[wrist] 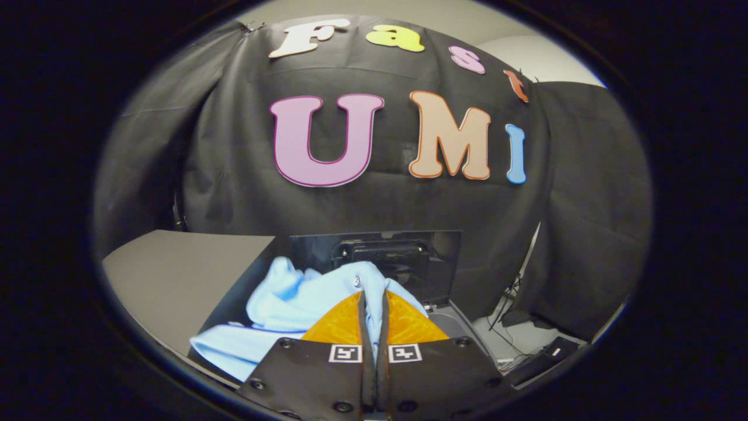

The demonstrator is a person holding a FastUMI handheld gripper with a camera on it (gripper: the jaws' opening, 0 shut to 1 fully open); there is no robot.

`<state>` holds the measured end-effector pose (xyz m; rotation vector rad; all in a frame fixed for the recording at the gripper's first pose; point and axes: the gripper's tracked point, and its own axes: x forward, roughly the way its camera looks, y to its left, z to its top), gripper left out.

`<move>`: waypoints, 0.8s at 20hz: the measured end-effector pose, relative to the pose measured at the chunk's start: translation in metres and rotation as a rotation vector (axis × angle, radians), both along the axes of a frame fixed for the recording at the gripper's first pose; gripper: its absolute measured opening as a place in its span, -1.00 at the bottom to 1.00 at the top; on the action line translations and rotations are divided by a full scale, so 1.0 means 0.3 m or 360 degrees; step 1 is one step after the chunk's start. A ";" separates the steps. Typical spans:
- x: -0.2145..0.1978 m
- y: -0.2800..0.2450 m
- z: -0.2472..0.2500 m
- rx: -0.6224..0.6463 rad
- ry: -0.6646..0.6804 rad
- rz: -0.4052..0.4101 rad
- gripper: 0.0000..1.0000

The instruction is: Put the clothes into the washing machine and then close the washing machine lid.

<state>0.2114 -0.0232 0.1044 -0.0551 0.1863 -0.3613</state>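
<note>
A light blue garment (304, 298) with a small button hangs bunched around my gripper (373, 297). Both orange fingers (342, 324) are pressed together on a fold of its cloth, so the gripper is shut on it. One sleeve or hem trails down beside the fingers, toward the grey surface. Beyond the fingers stands the raised black washing machine lid (374, 254), upright, its inner side with a dark bracket facing me. The machine's opening is hidden under the cloth and the gripper body.
A grey tabletop (175, 275) stretches out beside the machine. On the other side, cables and a dark box (537, 351) lie on the pale floor (514, 333) at the foot of the black cloth wall.
</note>
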 end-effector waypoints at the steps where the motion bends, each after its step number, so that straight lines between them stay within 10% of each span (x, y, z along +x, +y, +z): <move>1: 0.002 -0.016 -0.028 -0.0005 0.0032 -0.0013 -0.95; 11: 0.060 -0.069 -0.204 0.0210 0.0030 0.0039 -0.74; 16: 0.062 -0.042 -0.136 0.0129 -0.0037 0.0046 0.33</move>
